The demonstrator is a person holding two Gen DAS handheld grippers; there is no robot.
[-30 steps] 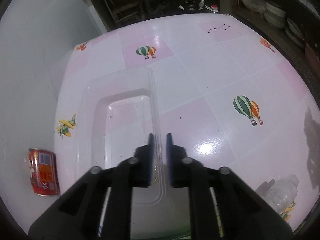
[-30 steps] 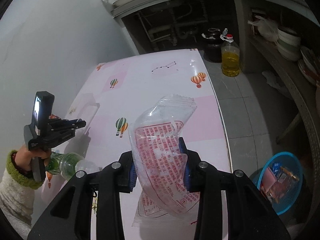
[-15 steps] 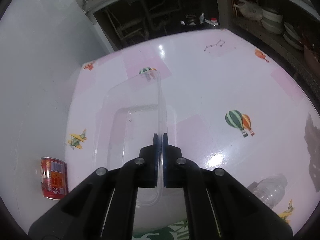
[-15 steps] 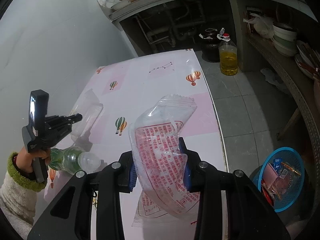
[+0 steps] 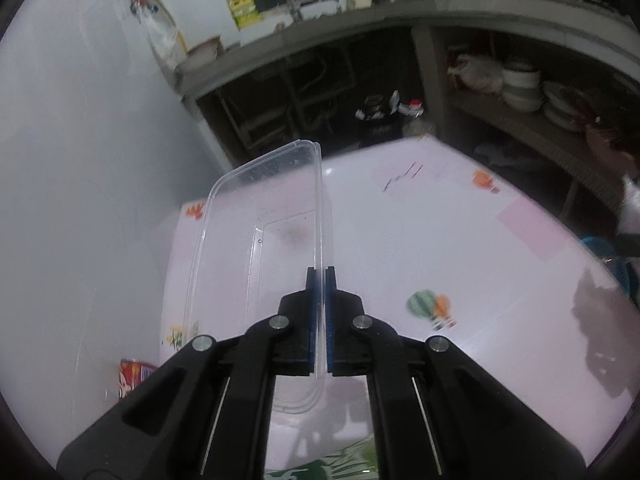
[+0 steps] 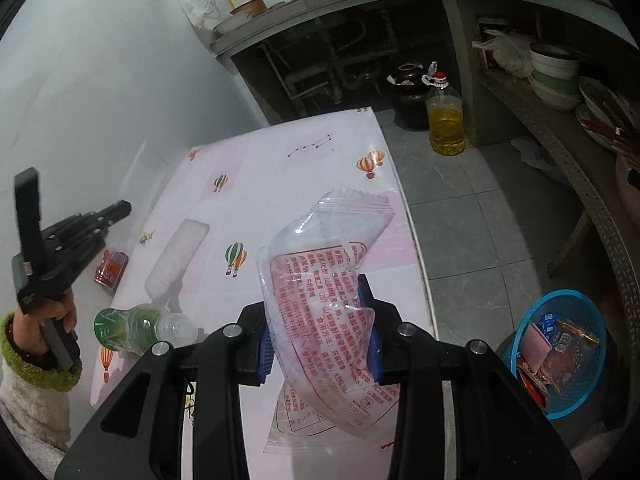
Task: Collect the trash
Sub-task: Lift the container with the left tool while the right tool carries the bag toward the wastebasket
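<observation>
My left gripper (image 5: pixel 320 276) is shut on the rim of a clear plastic container (image 5: pixel 256 240) and holds it lifted and tilted above the pink table (image 5: pixel 460 264). In the right wrist view the left gripper (image 6: pixel 116 210) is at the left; I cannot make out the container in it there. My right gripper (image 6: pixel 318 308) is shut on a clear plastic bag with red print (image 6: pixel 324 292), held above the table's right edge. A red can (image 6: pixel 111 271) and a green plastic bottle (image 6: pixel 140 326) lie on the table. The can also shows in the left wrist view (image 5: pixel 134 374).
A blue basket (image 6: pixel 560 344) with wrappers stands on the floor right of the table. A pale flat patch (image 6: pixel 176 258) lies on the table. A bottle of yellow oil (image 6: pixel 444 120) and a dark jar (image 6: pixel 410 88) stand beyond the table. A wall runs along the left.
My left gripper closed on the container's rim and lifted it off the table, tilting it up. The right gripper keeps hold of the bag, nearly still.
</observation>
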